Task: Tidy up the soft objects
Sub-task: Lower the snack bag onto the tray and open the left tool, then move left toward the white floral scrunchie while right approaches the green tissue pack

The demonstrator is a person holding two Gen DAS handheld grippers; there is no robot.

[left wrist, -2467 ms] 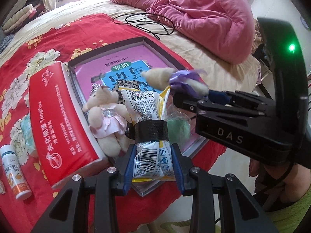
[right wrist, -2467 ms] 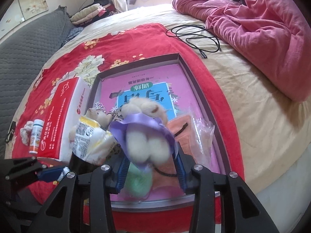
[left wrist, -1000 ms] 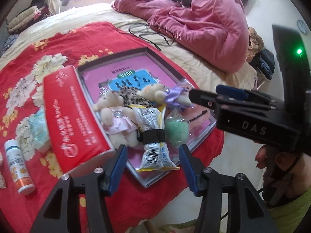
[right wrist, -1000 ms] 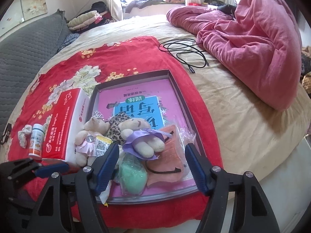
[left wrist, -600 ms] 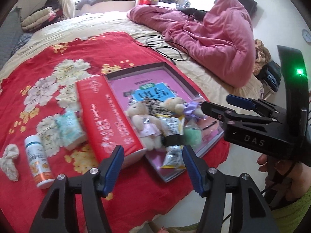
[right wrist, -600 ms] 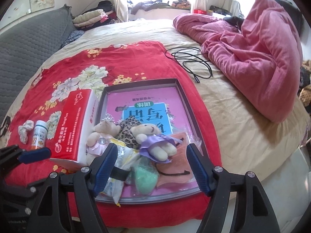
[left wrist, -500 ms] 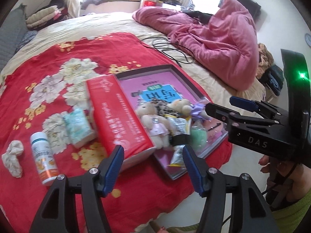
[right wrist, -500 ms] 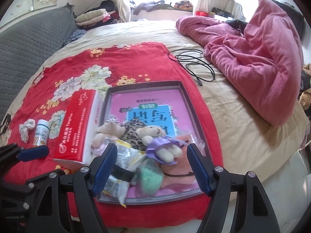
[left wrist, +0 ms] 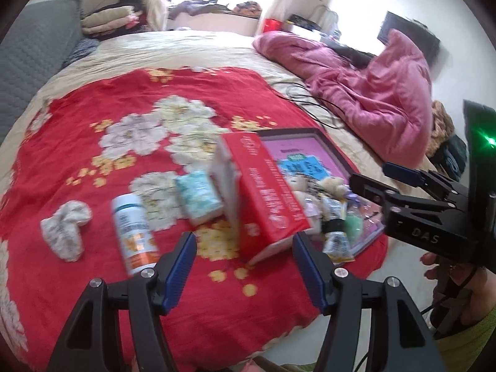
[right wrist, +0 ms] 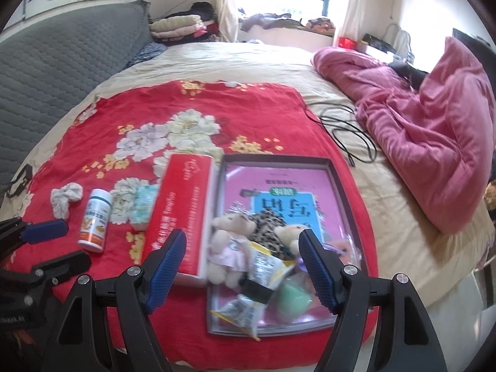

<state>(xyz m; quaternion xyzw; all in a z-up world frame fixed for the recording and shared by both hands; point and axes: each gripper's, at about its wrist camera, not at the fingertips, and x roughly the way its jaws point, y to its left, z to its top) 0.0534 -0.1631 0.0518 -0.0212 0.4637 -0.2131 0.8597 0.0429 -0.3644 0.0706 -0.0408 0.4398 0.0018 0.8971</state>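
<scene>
A dark shallow tray [right wrist: 338, 176] with a pink lining lies on the red flowered blanket. In it lie a bear in a pink dress [right wrist: 229, 248], a bear with a purple ribbon [right wrist: 290, 232], a banded snack packet [right wrist: 257, 282] and a green soft item [right wrist: 293, 303]. The tray [left wrist: 328, 142] also shows in the left wrist view. My left gripper [left wrist: 245, 266] is open and empty, above the blanket's near edge. My right gripper [right wrist: 241, 266] is open and empty, above the tray's near end. A white crumpled cloth [left wrist: 66, 229] and a teal tissue pack [left wrist: 198, 197] lie on the blanket.
A red tissue box [right wrist: 179, 214] lies against the tray's left side. A white and orange bottle [right wrist: 94, 220] lies left of it. A pink duvet [right wrist: 434, 136] is heaped at the right, with a black cable [right wrist: 350, 136] beside it. The bed edge is near.
Both grippers let go of the snack packet and the purple-ribbon bear in the tray, opened, and drew back and up. The left view has swung left to the bottle and cloth.
</scene>
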